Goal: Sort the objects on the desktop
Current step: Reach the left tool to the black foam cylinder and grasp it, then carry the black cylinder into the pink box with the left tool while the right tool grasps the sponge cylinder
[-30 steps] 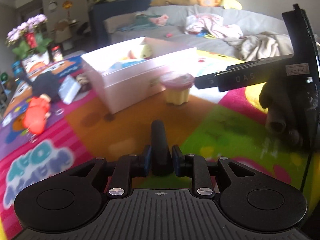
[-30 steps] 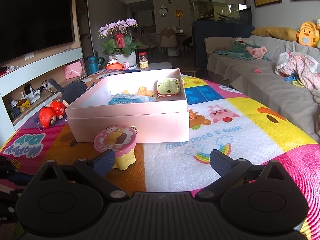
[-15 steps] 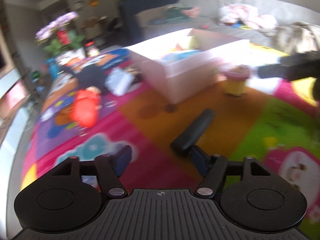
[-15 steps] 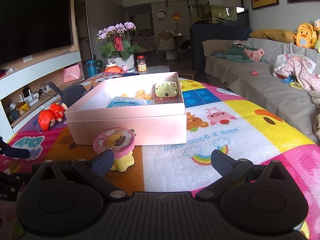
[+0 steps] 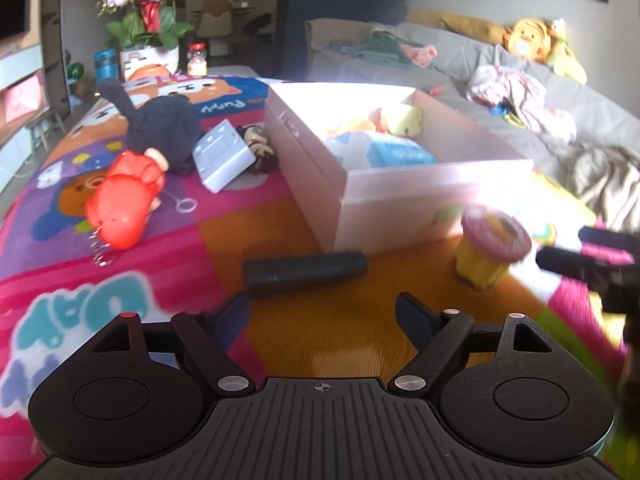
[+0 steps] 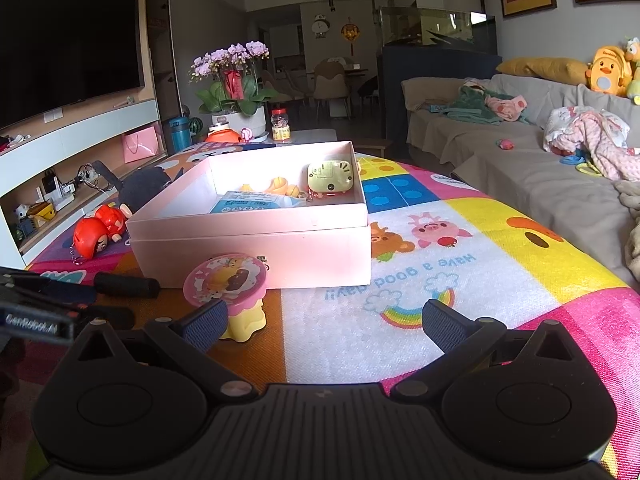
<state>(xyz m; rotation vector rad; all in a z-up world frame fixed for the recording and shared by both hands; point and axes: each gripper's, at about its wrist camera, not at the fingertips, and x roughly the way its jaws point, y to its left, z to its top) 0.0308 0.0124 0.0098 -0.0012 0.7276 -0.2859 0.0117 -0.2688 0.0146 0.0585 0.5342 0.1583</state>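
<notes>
A black cylinder (image 5: 305,269) lies on the orange patch of the mat, just ahead of my open, empty left gripper (image 5: 322,314); it also shows in the right wrist view (image 6: 127,285). A pink open box (image 5: 384,196) (image 6: 256,248) holds a yellow toy (image 6: 330,176), a blue packet (image 6: 256,205) and small orange pieces. A yellow cup toy with a pink lid (image 5: 490,250) (image 6: 230,292) stands in front of the box. My right gripper (image 6: 322,322) is open and empty, with its left fingertip beside that cup toy.
A red doll (image 5: 124,202), a black plush (image 5: 162,132) and a white-blue pack (image 5: 224,156) lie left of the box. A flower pot (image 6: 236,100) stands at the mat's far end. A grey sofa (image 6: 520,168) with clothes runs along the right.
My left gripper has opened and let go of the black cylinder, which now lies sideways on the mat. The left gripper has drawn back. The right gripper has hardly moved.
</notes>
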